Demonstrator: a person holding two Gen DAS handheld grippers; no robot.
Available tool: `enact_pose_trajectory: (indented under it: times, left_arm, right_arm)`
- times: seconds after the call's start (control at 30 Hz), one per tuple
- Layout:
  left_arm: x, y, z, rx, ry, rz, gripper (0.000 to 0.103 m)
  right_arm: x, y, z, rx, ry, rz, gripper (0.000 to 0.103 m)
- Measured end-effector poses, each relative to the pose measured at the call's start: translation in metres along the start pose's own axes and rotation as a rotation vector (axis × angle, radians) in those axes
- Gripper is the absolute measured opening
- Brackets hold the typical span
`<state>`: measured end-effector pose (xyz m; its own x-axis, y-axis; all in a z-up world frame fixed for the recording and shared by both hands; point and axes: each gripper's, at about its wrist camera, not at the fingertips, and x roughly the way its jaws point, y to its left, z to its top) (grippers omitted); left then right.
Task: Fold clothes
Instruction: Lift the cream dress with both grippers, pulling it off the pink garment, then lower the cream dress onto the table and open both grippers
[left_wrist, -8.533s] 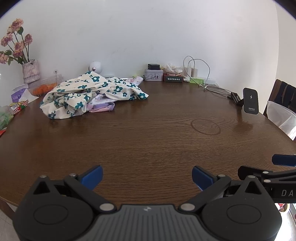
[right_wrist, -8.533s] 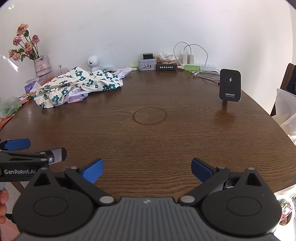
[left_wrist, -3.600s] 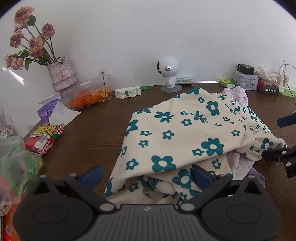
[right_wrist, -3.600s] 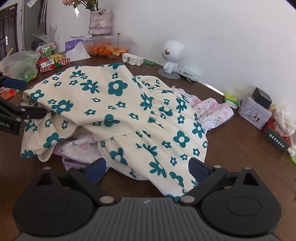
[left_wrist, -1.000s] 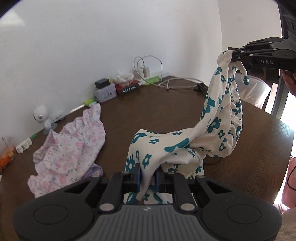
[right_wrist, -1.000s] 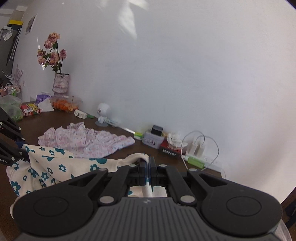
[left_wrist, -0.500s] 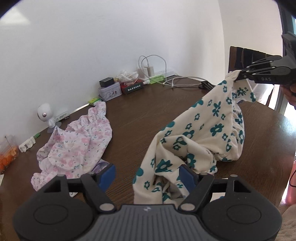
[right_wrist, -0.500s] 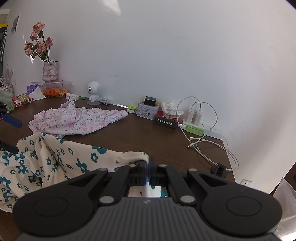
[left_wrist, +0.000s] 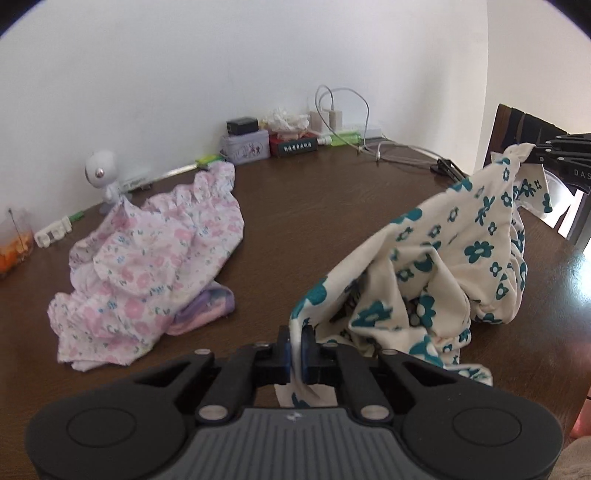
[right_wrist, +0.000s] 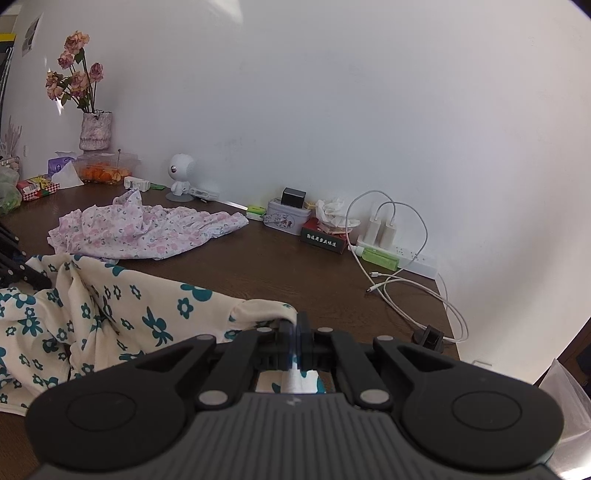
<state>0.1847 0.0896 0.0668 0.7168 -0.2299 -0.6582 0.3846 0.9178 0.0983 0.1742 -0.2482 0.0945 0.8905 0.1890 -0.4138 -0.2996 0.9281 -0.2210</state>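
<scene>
A cream garment with teal flowers (left_wrist: 436, 266) is stretched between both grippers above the brown table (left_wrist: 303, 206). My left gripper (left_wrist: 295, 345) is shut on one edge of it. My right gripper (right_wrist: 294, 341) is shut on the opposite edge, and it shows at the far right of the left wrist view with the cloth (right_wrist: 110, 314) hanging from its tip. The middle of the garment sags in folds onto the table. A pink floral garment (left_wrist: 155, 258) lies crumpled on the table to the left, over a purple piece (left_wrist: 207, 310).
Along the wall stand a white toy robot (right_wrist: 181, 173), a tin (right_wrist: 288, 218), a dark box (right_wrist: 325, 236), chargers with white cables (right_wrist: 391, 236) and a vase of flowers (right_wrist: 94, 129). A chair (left_wrist: 524, 129) stands at the table's right side.
My left gripper, open half a second ago, has shut on an edge of the flowered garment again. The right gripper kept its hold and sank lower; the cloth now sags less steeply.
</scene>
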Motion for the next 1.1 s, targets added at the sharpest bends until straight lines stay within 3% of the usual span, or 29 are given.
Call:
enact_pose_trajectory:
  times: [0.17,0.3,0.43,0.53,0.7,0.87,0.97,1.0,1.03,1.07,1.1]
  left_arm:
    - [-0.054,-0.002,0.044,0.080,-0.160,0.080,0.004]
    - [-0.101,-0.018,0.063,0.199,-0.233,0.110,0.004]
    - [-0.125,-0.027,0.076,0.283,-0.242,0.098,0.004]
    - [-0.095,-0.022,0.090,0.294,-0.156,0.081,0.005]
    - [-0.002,0.000,0.099,0.254,0.028,0.067,0.005]
    - [0.086,0.023,0.087,0.174,0.157,0.091,0.006]
    - [0.104,0.035,0.078,0.124,0.179,0.087,0.014]
    - [0.108,0.039,0.075,0.111,0.182,0.087,0.021]
    - [0.107,0.041,0.073,0.107,0.176,0.098,0.029]
    - [0.104,0.043,0.072,0.109,0.160,0.111,0.044]
    - [0.098,0.044,0.072,0.113,0.136,0.121,0.055]
  right_arm:
    - [-0.030,-0.009,0.028,-0.013,-0.102,-0.034,0.001]
    - [-0.073,-0.013,0.054,-0.033,-0.198,-0.044,0.001]
    - [-0.090,-0.027,0.075,-0.018,-0.206,-0.033,0.001]
    - [-0.088,-0.036,0.090,-0.002,-0.182,-0.020,0.001]
    - [0.003,-0.029,0.095,0.019,-0.008,-0.032,0.001]
    - [0.080,-0.020,0.068,0.062,0.123,-0.023,0.001]
    - [0.125,-0.014,0.051,0.088,0.200,-0.016,0.002]
    - [0.141,-0.012,0.045,0.097,0.225,-0.013,0.005]
    - [0.156,-0.010,0.039,0.106,0.251,-0.011,0.015]
    - [0.156,-0.009,0.038,0.106,0.245,-0.006,0.022]
    - [0.150,-0.009,0.038,0.103,0.227,-0.001,0.046]
